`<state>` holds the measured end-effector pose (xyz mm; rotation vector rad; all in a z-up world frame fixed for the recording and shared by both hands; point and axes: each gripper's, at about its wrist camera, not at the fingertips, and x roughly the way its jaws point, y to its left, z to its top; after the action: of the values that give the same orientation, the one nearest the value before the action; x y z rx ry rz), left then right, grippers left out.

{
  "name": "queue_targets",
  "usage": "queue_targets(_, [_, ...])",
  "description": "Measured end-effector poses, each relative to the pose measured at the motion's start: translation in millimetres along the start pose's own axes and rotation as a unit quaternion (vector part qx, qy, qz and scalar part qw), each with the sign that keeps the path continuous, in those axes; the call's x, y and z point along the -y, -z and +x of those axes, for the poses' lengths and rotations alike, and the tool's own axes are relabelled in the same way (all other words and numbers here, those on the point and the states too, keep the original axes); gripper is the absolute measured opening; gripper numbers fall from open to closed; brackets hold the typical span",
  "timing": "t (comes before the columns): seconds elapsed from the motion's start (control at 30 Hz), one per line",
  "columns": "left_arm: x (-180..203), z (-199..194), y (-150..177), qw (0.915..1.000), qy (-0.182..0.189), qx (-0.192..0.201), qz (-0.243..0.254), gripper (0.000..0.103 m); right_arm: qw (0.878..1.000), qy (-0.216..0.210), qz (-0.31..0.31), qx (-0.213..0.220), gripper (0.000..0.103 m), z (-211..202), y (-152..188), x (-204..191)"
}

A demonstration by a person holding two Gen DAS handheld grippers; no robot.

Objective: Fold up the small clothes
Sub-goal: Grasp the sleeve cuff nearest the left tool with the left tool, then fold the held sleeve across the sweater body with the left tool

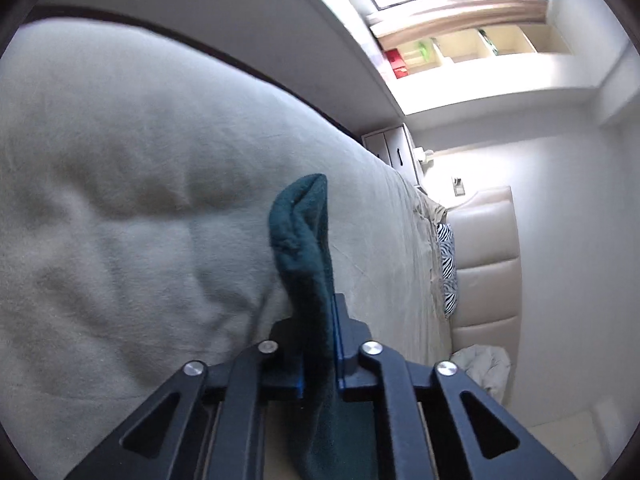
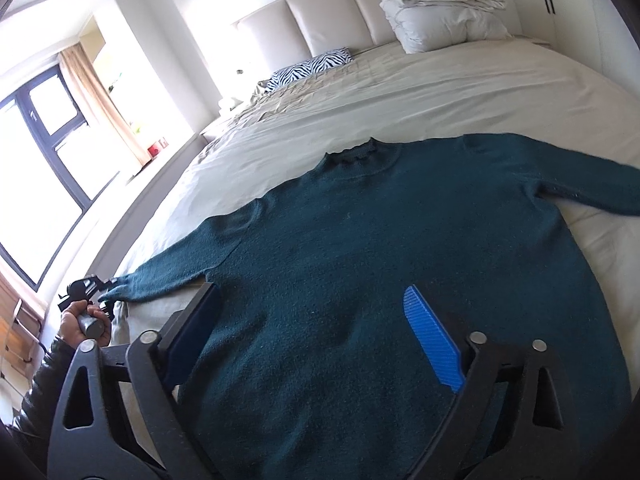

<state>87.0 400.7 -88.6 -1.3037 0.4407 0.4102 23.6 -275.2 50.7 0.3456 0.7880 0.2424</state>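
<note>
Bright bedroom, cream bed [image 2: 460,80] under your dark green sweater [image 2: 360,260] spread flat, your left gripper [image 1: 318,344] fingers clamped on its sleeve cuff [image 1: 300,232], your right gripper [image 2: 316,344] fingers wide over the hem.

A wide bed [image 2: 420,92] covered by a pale beige sheet [image 1: 120,200] fills most of both views. At the head of the bed stands a padded cream headboard [image 2: 320,20]. A folded white duvet [image 2: 436,8] sits on the bed against the headboard, and a zebra-striped pillow [image 2: 312,66] lies on the bed just in front of the headboard, toward the window side. Beside the bed, a dark-framed window [image 2: 44,120] lets in bright light, with a tan curtain [image 2: 100,100] hanging along it. A small red item [image 2: 154,148] rests on the sill near the curtain.
</note>
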Motion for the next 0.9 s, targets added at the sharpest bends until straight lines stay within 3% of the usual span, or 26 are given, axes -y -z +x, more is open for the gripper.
queue_targets(0.1, [50, 0, 24, 0.9940, -0.006, -0.008, 0.109, 0.007, 1.000, -0.005, 0.024, -0.010, 0.080, 7, -3, 16])
queue_targets(0.13, [70, -1, 39, 0.9884, -0.005, -0.012, 0.151, 0.007, 0.999, -0.008, 0.031, -0.013, 0.077, 10, -4, 20])
queue_targets(0.2, [113, 3, 79, 0.9682, 0.000, -0.029, 0.248, 0.007, 0.999, -0.013, 0.043, -0.013, 0.076, 14, -8, 29])
queue_targets(0.3, [170, 7, 166, 0.9093, 0.006, -0.054, 0.413, 0.008, 0.998, -0.019, 0.058, -0.011, 0.075, 19, -15, 41])
queue_targets(0.33, [185, 11, 207, 0.8751, 0.007, -0.065, 0.480, 0.008, 0.997, -0.025, 0.067, -0.013, 0.075, 23, -20, 46])
queue_targets(0.4, [194, 12, 264, 0.8229, 0.001, -0.062, 0.565, 0.008, 0.996, -0.036, 0.081, -0.021, 0.075, 32, -27, 54])
queue_targets(0.43, [191, 15, 300, 0.7865, -0.006, -0.058, 0.615, 0.008, 0.995, -0.042, 0.086, -0.026, 0.075, 36, -31, 57])
queue_targets(0.53, [164, 20, 357, 0.7351, -0.020, -0.073, 0.674, 0.008, 0.988, -0.083, 0.118, -0.054, 0.075, 61, -44, 65])
queue_targets(0.63, [140, 23, 369, 0.7129, -0.030, -0.075, 0.697, 0.008, 0.979, -0.122, 0.140, -0.088, 0.071, 92, -53, 65])
queue_targets(0.73, [133, 17, 376, 0.6876, -0.035, -0.055, 0.723, 0.008, 0.962, -0.171, 0.170, -0.130, 0.067, 138, -63, 58])
queue_targets(0.9, [136, 11, 394, 0.6681, -0.040, -0.037, 0.742, 0.008, 0.935, -0.217, 0.198, -0.199, 0.067, 210, -73, 29])
